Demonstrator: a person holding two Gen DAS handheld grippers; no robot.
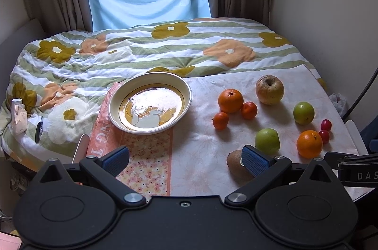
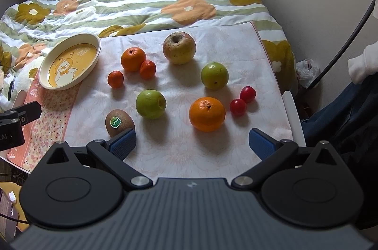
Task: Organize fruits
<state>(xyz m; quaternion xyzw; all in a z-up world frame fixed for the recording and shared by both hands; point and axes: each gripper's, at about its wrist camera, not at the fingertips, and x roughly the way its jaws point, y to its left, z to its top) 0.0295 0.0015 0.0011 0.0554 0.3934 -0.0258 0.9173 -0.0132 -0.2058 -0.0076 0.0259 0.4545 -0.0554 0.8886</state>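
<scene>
An empty yellow-rimmed plate with a duck picture [image 1: 150,102] [image 2: 70,61] sits at the cloth's far left. Fruits lie loose to its right: a large orange [image 2: 133,59], two mandarins [image 2: 147,69] [image 2: 115,79], a wrinkled yellow apple [image 2: 179,47], two green apples [image 2: 214,75] [image 2: 150,104], a second orange [image 2: 207,114], two cherry tomatoes [image 2: 242,100] and a kiwi with a sticker [image 2: 119,123]. My left gripper [image 1: 185,161] is open and empty, its right pad in front of the kiwi [image 1: 236,163]. My right gripper [image 2: 192,143] is open and empty, below the fruits.
The fruits lie on a white floral cloth [image 2: 189,150] over a small table against a bed with a flowered quilt [image 1: 141,49]. A wall [image 2: 319,2] and a dark cable [image 2: 342,42] are at the right. A tissue packet [image 1: 19,117] lies on the quilt's left.
</scene>
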